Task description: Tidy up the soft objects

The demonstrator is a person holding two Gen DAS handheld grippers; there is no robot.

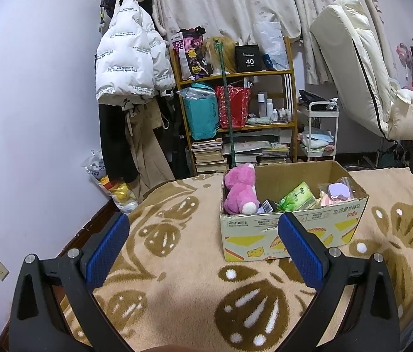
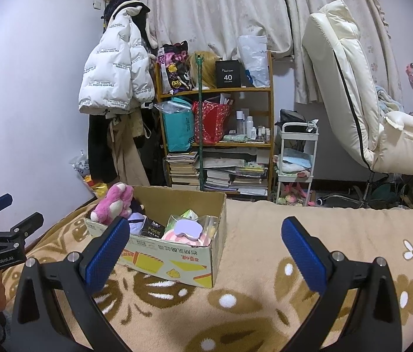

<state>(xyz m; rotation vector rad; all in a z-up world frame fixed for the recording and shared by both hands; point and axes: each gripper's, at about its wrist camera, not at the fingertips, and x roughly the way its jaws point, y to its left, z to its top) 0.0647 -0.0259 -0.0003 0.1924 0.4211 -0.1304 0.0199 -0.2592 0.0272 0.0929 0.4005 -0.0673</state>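
L gripper: my two blue ribbed pads spread wide, nothing between them, black arms flaring back toward me. Below/ahead: fuzzy tan blanket w/ brown leaf shapes and white dots. Just beyond my right-hand pad, partly behind it: cardboard box, open top, printed front w/ yellow graphics, sitting flat on blanket. Inside, at the box end nearer mid-gap: pink plush toy, shaggy, slumped against the box wall. Further right in box: green glossy packet, then clear bag w/ lilac rounded thing.

R gripper: same blue ribbed pads, wide apart, holding nothing. Box sits ahead-left, its near left corner hidden by my left-hand pad. Pink plush at box's far left; small black carton marked "Face" mid-box; lilac item toward the right end. Blanket ahead-right of box is bare pile. Far left of this view: my other gripper, black frame, blue tip, fingers parted.

Beyond bed: wooden shelf of bags, bottles, stacked books; white puffy jacket hanging left of it; cream padded chair to the right.
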